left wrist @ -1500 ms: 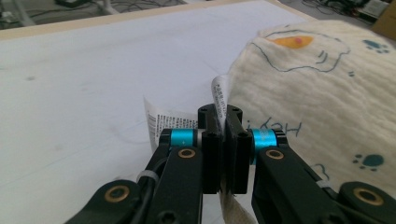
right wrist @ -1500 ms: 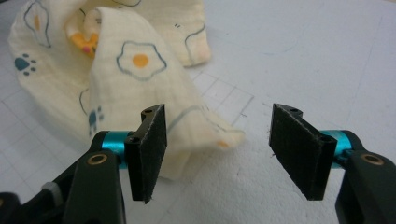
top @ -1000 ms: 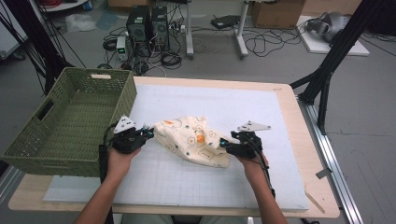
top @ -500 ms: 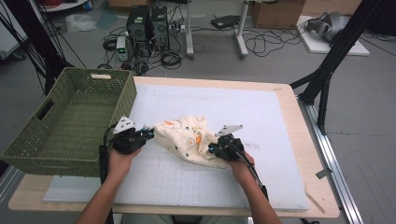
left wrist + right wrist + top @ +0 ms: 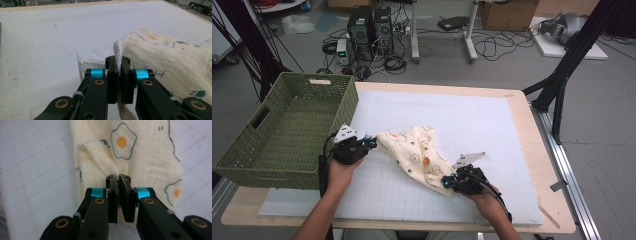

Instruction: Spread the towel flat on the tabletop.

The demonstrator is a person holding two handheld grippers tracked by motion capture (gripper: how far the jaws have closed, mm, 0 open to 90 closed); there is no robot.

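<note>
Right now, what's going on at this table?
A person is handling a cream cloth printed with fried eggs, using a gripper in each hand. The left gripper is shut on one end by its care label, the right gripper on the other. A green basket waits at the left.

A light wooden desk (image 5: pixel 532 107) with a pale rim carries the scene. Most of its top is covered by a white cutting mat (image 5: pixel 452 120) printed with a faint grid, which leaves a strip of bare wood along the far edge, the right side and the near edge. At the left end sits an olive-green woven plastic basket (image 5: pixel 287 130) with a handle slot in its side; it overhangs the desk's left edge. Near the middle of the mat lies a crumpled cream muslin cloth (image 5: pixel 414 155) printed with fried eggs, stretched diagonally from upper left to lower right.
</note>
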